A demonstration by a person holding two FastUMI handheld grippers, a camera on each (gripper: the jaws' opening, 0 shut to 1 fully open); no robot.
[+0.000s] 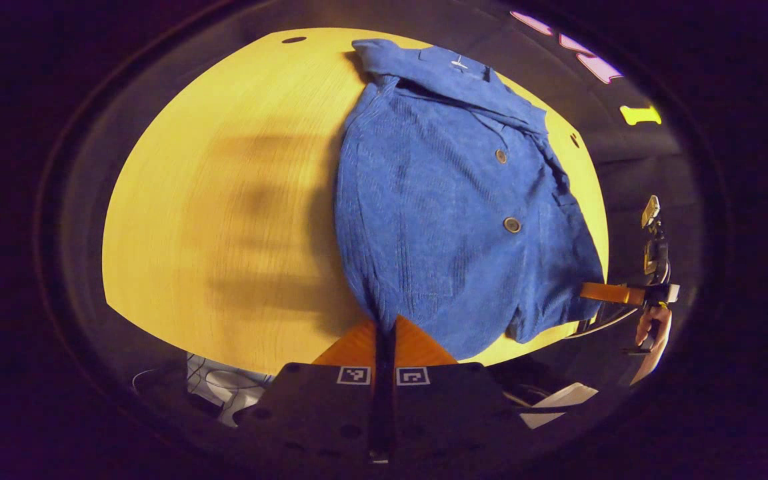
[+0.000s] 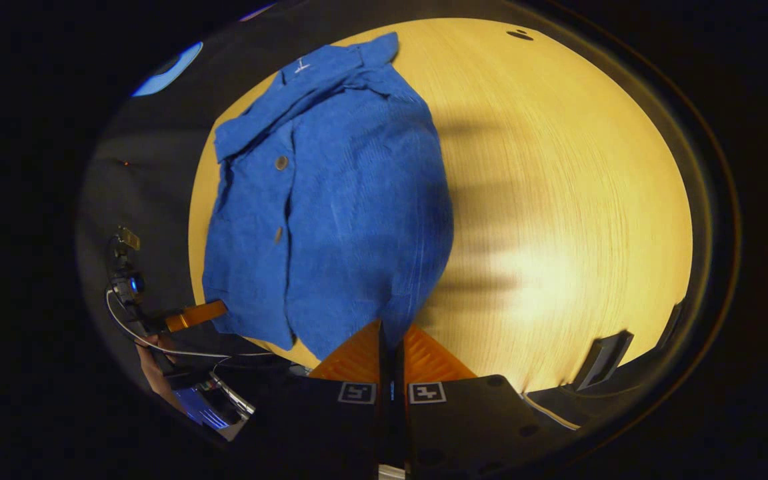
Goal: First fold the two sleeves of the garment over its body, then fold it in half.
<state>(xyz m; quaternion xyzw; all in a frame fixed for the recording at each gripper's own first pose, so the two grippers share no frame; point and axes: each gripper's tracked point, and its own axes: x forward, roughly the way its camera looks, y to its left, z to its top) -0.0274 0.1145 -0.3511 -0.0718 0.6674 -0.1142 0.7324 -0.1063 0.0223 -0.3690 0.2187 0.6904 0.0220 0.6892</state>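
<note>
While each tool (image 1: 384,327) (image 2: 391,333) pinches the jacket (image 1: 451,213) hem, buttons (image 1: 511,225) visible, table (image 1: 224,200) beneath.

The garment (image 1: 451,213) lies on the table (image 1: 224,200); the left gripper (image 1: 384,327) and right gripper (image 2: 391,333) grip its near hem corners.

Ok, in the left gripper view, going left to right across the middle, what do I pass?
Bare yellow wooden tabletop → blue corduroy jacket with round buttons → the other tool at the jacket's right hem → the hand holding it.
</note>
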